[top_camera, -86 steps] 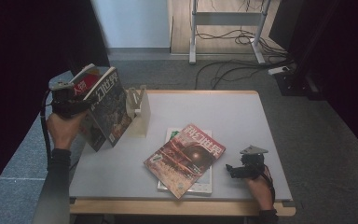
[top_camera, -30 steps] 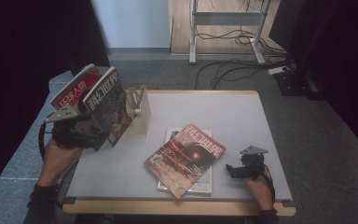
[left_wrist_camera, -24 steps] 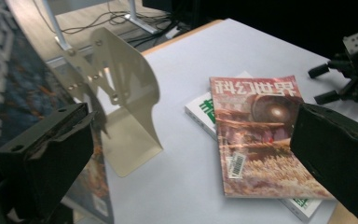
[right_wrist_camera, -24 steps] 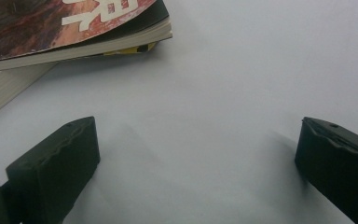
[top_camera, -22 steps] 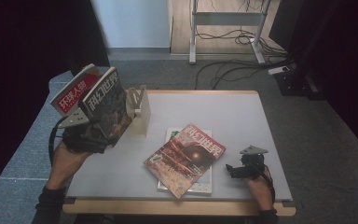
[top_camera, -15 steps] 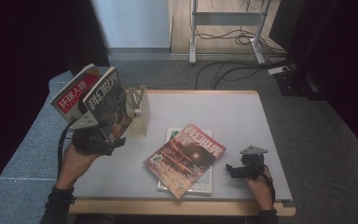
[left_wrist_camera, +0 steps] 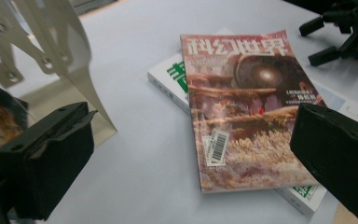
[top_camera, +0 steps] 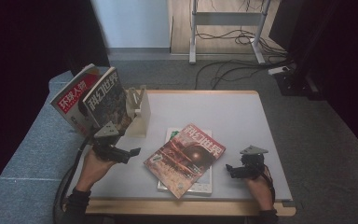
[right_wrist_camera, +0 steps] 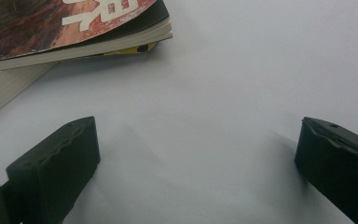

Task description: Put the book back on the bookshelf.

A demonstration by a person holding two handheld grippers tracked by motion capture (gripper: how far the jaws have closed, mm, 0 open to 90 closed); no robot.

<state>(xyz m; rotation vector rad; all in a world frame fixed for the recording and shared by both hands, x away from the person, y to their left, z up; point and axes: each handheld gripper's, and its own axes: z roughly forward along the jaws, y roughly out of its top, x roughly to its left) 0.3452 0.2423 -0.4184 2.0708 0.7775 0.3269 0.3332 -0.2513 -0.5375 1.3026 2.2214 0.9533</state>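
The rust-red glossy magazine (top_camera: pixel 185 159), long axis slanting across the grey tabletop (top_camera: pixel 242 116), is flanked by two released tools, the left tool (top_camera: pixel 131 152) pointed towards it, the right tool (top_camera: pixel 230 170) resting beside it.

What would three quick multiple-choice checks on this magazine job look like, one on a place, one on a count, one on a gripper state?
1. Where does the reddish-brown glossy magazine lie?
A. On top of the white-and-green book
B. Upright in the pale metal rack
C. On the carpet

2. How many magazines lean upright at the rack, at the table's left edge?
A. None
B. Two
C. Four

3. How does the left gripper stand?
A. Shut on a magazine
B. Open, holding nothing
C. Shut on the rack

Answers:
1 A: the left gripper view shows the book's edges jutting out beneath it.
2 B: the high view shows a red-titled magazine and a dark-covered magazine side by side.
3 B: its jaws stand wide apart in its own view, with bare table between them.
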